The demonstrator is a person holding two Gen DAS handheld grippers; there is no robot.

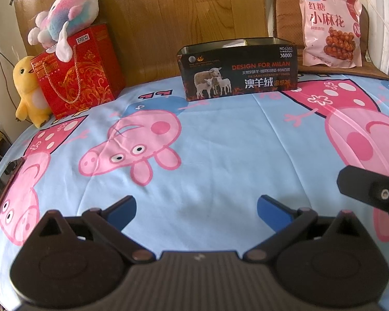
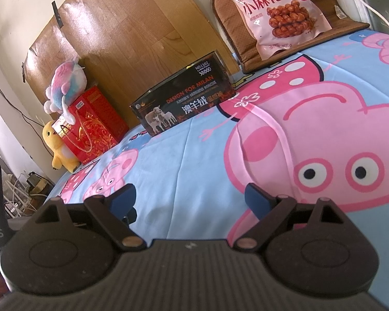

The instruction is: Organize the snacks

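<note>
At ten o'clock a red gift box (image 1: 80, 70) is standing by the toys. At twelve an open black box (image 1: 238, 71) is sitting on the bedsheet (image 1: 207, 155). At one o'clock a pink snack bag (image 1: 329, 26) is leaning on a chair. The left gripper (image 1: 195, 207) and right gripper (image 2: 190, 198) are hovering released, empty. Whether sorting is starting or ending is unclear.

We see light-blue bedsheet with pink cartoon pigs (image 1: 220, 134); black rectangular tin box with sheep print, orange lettering (image 1: 238, 76); pink plastic snack bag (image 1: 329, 23); red gold-swirled paper gift bag (image 1: 83, 75); yellow plush chick (image 1: 28, 90); pink-blue-white plush (image 1: 67, 18).
</note>
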